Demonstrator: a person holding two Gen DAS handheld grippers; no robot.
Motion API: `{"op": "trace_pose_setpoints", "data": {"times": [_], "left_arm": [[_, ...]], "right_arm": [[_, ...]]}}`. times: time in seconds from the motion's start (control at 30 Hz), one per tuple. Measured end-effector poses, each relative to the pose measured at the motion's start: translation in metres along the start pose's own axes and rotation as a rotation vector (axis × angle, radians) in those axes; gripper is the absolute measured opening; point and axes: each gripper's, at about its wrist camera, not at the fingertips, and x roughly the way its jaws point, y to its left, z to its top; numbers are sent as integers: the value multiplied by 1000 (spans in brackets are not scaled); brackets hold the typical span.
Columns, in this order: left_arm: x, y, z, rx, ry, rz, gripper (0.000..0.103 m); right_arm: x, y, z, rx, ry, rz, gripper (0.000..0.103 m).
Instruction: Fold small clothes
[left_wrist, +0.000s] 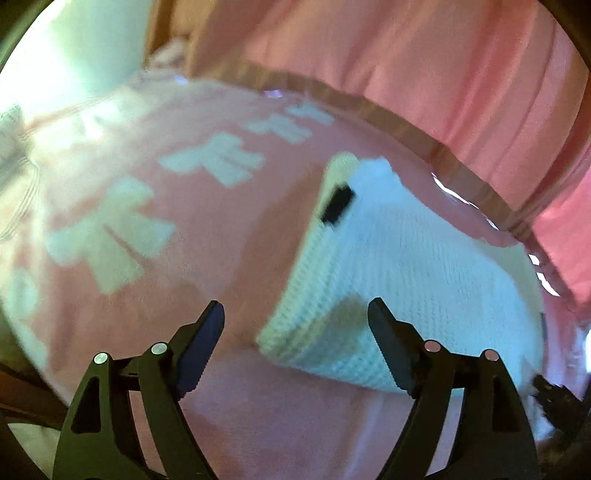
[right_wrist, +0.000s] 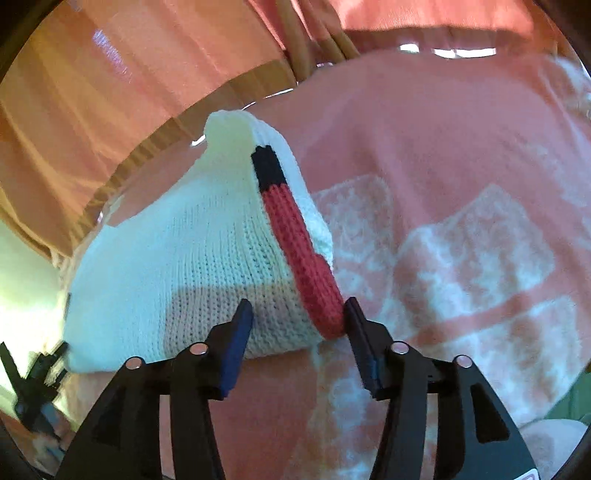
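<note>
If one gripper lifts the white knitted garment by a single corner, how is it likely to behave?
The white knitted garment would probably droop and unfold: it is soft ribbed knit lying in loose layers. It looks light, since it barely dents the pink blanket. Slipping seems unlikely, as coarse stitches should catch on the jaws of the right gripper, open at its red edge band.

knit garment (right_wrist: 184, 266) on blanket (right_wrist: 443, 155), curtain (right_wrist: 92, 92) behind, left gripper (left_wrist: 295, 325) and right gripper (right_wrist: 298, 317) at garment's opposite near corners
</note>
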Motion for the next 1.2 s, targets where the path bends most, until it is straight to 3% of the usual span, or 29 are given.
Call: {"op": "trace_pose_setpoints", "data": {"times": [0.03,0.07,0.1,0.13,0.2,0.33,0.43,0.5,0.53,0.6,0.7,0.77,0.93,1.0,1.07,1.17,1.2], "left_arm": [[2,0,-1,-4,7,-26,62],[6,-1,-1,-2,26,-68,54],[8,-2,-1,5,39,-78,36],[9,-4,0,14,43,-76,23],[-1,-7,2,32,39,-88,15],[-27,-4,1,37,55,-70,14],[-16,4,-16,38,152,-8,15],[-15,4,-23,42,156,17,19],[-18,2,-23,48,145,28,21],[-32,-8,-17,76,118,54,24],[-60,-21,3,90,35,33,42],[-68,-39,27,123,-14,8,53],[-22,-95,85,197,-33,-14,62],[19,-110,98,201,15,16,62],[57,-112,102,191,59,59,61],[87,-102,98,174,71,98,56],[92,-97,96,175,72,116,46]], "right_arm": [[3,-3,1,21,8,18,48],[8,-5,3,37,18,42,26],[10,-7,4,46,24,60,18],[9,-7,6,52,24,75,17],[-5,-3,7,26,-21,66,14],[-51,3,7,-43,-93,5,12],[-40,5,0,-128,-15,-125,12],[-22,-2,-5,-118,66,-161,14],[-22,-1,-5,-120,79,-163,15],[-36,5,-3,-138,18,-184,18],[-63,22,11,-212,-94,-184,31],[-67,37,30,-265,-124,-125,49],[-25,69,73,-377,-118,-42,49],[9,80,92,-404,-87,-29,49],[38,85,105,-414,-68,-74,49],[73,82,116,-411,-36,-112,56],[79,80,117,-399,-23,-105,56]]}}
